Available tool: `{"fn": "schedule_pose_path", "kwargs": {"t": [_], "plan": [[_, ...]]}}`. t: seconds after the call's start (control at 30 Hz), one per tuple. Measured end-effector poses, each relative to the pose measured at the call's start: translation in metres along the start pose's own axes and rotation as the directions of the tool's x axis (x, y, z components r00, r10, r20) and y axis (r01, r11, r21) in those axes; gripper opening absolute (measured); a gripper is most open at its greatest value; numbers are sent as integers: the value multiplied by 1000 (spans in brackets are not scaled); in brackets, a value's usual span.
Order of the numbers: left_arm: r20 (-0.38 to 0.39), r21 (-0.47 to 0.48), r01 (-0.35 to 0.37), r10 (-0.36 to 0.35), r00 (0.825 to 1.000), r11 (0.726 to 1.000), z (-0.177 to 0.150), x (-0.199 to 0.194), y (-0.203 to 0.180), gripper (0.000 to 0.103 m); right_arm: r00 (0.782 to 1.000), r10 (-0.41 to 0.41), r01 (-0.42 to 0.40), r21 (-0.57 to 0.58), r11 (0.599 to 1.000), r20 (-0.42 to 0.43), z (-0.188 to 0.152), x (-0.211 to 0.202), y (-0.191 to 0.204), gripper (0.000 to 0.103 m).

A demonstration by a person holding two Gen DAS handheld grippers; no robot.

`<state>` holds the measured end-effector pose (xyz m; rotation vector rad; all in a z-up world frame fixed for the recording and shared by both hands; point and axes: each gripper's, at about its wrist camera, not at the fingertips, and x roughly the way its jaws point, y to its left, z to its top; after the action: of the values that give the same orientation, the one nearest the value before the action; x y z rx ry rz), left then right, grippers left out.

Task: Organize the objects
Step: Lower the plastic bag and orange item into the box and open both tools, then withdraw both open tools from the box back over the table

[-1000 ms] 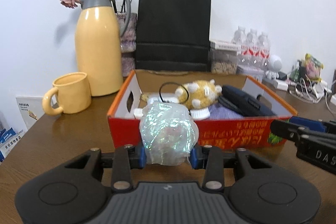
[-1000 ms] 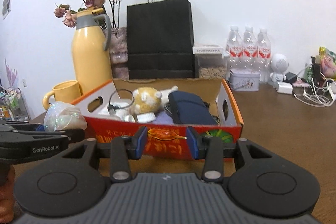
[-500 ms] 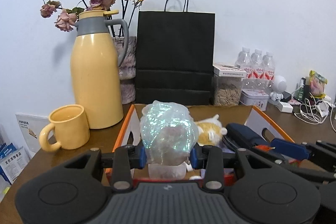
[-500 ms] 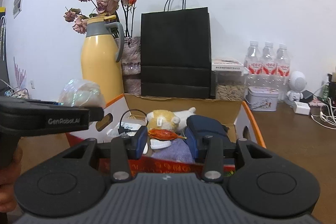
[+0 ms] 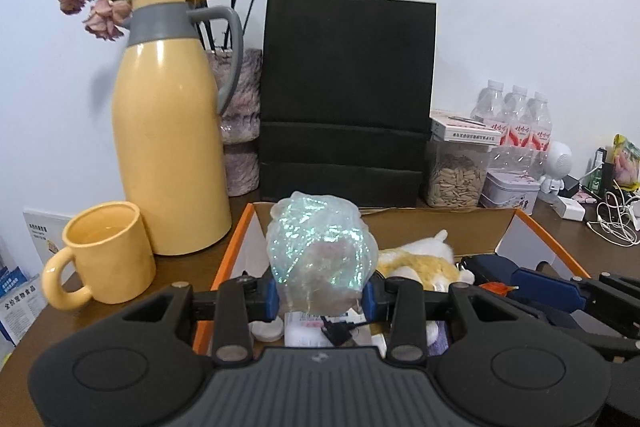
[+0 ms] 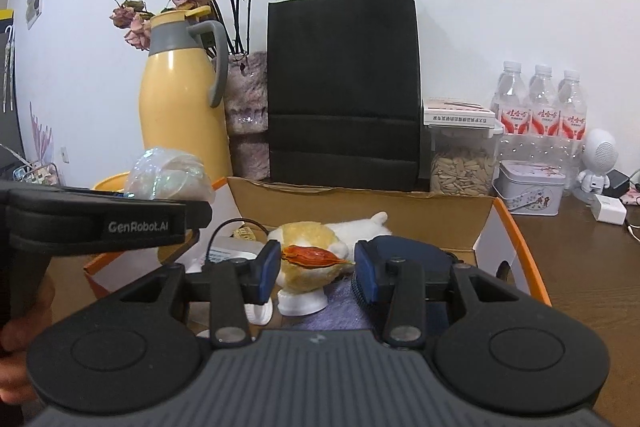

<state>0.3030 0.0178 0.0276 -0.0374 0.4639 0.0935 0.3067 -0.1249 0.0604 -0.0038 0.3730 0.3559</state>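
My left gripper point(image 5: 320, 301) is shut on a crumpled iridescent plastic ball point(image 5: 322, 261) and holds it above the left part of the orange cardboard box point(image 5: 236, 243). My right gripper point(image 6: 316, 267) is shut on a small orange-red dried pod point(image 6: 314, 256), held over the middle of the box point(image 6: 516, 227). Inside the box lie a yellow-white plush toy point(image 6: 308, 233), a dark blue pouch point(image 6: 412, 251), white items and a black cable point(image 6: 224, 227). The left gripper and its ball point(image 6: 168, 177) show at the left of the right wrist view.
A yellow thermos point(image 5: 168, 131), a yellow mug point(image 5: 104, 255) and a vase of dried roses point(image 5: 240, 131) stand left of the box. A black paper bag point(image 5: 344, 95) stands behind it. A seed jar point(image 5: 456, 171), water bottles point(image 5: 516, 123), a tin and cables are at right.
Both grippers have risen from in front of the box and moved forward over it, each still carrying its object.
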Motion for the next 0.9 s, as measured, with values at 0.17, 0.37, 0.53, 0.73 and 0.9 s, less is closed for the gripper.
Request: {"fn": "schedule_pose_path", "kwargs": {"t": [0.17,0.37,0.53,0.73,0.9], "plan": [[-20,19,12,-12,1000,1000,-1,15,-3,36,1000,4,-5,-8,1000,-15,1,10,-2,41],[-23,26,9,-8,1000,1000,-3,18,-4,39,999,-1,1,-20,1000,-39,0,14,-2,42],[-23,26,-11,12,1000,1000,-4,19,-1,79,998,-26,25,-24,999,-53,-2,12,-4,87],[20,1,-4,4,1000,1000,0,11,5,103,999,-48,48,-13,999,-17,2,3,-12,103],[24,9,4,-4,1000,1000,1,8,3,103,998,-55,55,-5,998,-22,2,4,-17,103]]}}
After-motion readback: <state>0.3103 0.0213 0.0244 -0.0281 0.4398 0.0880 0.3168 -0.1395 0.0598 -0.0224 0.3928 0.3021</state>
